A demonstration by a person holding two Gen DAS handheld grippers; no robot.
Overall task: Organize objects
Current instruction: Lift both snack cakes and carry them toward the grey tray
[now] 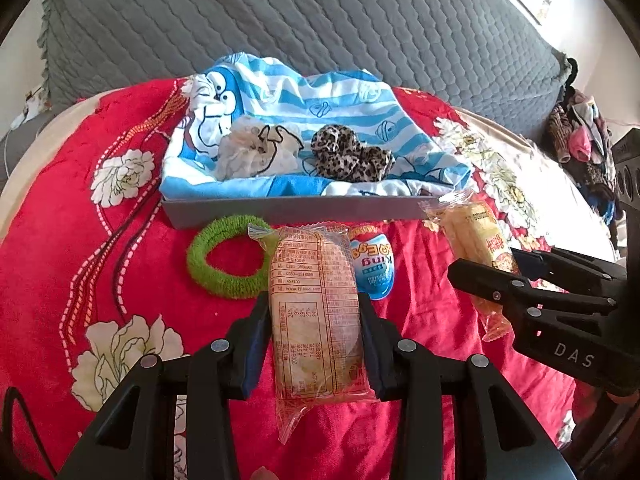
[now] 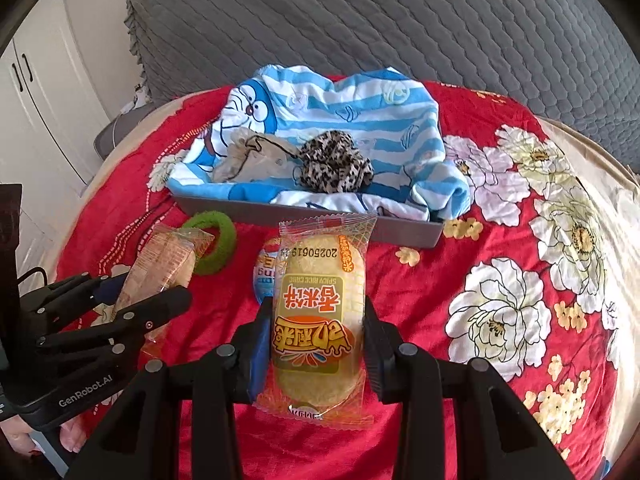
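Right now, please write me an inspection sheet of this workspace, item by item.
Surface: red floral blanket, covering a bed.
Job's things: gray tray lined with blue striped cartoon cloth, holding a beige scrunchie and a leopard scrunchie; green scrunchie and egg-shaped toy lie before the tray.
Clutter: clothes pile at far right.
Grippers: left gripper shut on a rice cake packet; right gripper shut on a second rice cake packet.
Cables: black cable beside left gripper.
Surroundings: gray quilted headboard, white cupboard.

Red floral bedspread [image 2: 500, 240] backed by grey quilted headboard [image 2: 360, 20]; white wardrobe doors [image 2: 28, 92] seen at left, daylight
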